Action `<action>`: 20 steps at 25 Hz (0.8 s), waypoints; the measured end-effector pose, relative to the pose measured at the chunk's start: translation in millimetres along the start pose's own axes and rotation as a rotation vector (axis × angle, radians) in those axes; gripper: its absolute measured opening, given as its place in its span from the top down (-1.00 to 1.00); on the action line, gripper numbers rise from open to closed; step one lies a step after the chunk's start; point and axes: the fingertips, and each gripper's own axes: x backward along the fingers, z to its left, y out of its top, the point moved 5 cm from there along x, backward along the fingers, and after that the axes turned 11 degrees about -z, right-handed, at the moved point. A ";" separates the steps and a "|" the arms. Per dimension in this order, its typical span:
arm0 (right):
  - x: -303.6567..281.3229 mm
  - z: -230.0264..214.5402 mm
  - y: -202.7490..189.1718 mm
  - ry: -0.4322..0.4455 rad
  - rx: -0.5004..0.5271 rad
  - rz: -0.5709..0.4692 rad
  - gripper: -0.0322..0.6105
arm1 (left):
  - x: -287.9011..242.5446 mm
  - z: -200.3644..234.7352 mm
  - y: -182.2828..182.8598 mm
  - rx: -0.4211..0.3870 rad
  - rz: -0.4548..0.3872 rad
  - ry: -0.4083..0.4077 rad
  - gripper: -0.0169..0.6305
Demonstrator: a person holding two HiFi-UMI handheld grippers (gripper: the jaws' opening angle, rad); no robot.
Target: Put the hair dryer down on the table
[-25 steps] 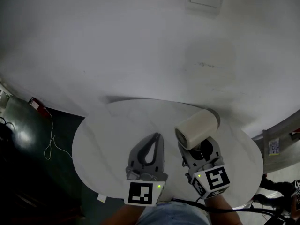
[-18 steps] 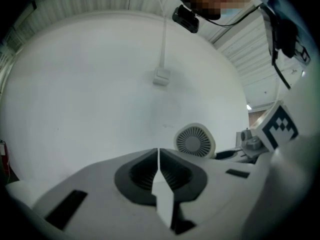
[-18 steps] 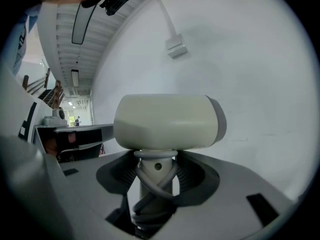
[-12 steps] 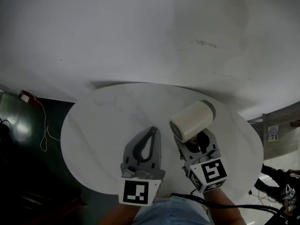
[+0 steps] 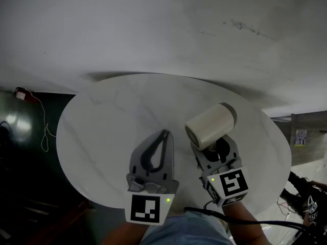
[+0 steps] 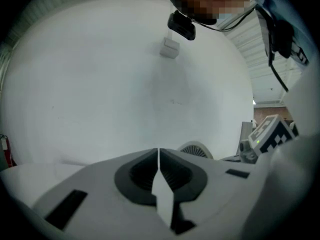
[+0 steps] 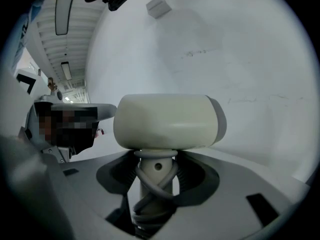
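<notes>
Right gripper view: hair dryer [image 7: 167, 121] handle clamped in the right hand-held gripper [image 7: 156, 171], barrel just above its jaws.

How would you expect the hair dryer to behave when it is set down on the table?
Probably top-heavy: the hair dryer carries a wide barrel above a thin handle held in the right gripper, so upright it would likely tip. Its rounded barrel may roll on the smooth table. The cord wound round the handle could slip loose.
</notes>
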 end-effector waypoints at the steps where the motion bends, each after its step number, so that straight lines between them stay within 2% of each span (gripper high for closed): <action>1: -3.8 -1.5 -4.9 0.004 -0.004 -0.005 0.20 | -2.7 2.1 -3.6 0.000 0.008 0.001 0.90; 6: -16.9 -5.6 -14.5 0.004 0.010 0.074 0.20 | -12.7 9.3 -18.8 0.015 0.045 0.004 0.90; 10: -27.1 -7.4 -23.2 0.004 0.014 0.090 0.20 | -16.6 13.3 -27.7 0.033 0.067 0.005 0.90; 20: -46.4 3.9 -45.3 0.012 0.076 0.252 0.19 | -21.5 26.0 -38.2 0.056 0.080 0.024 0.90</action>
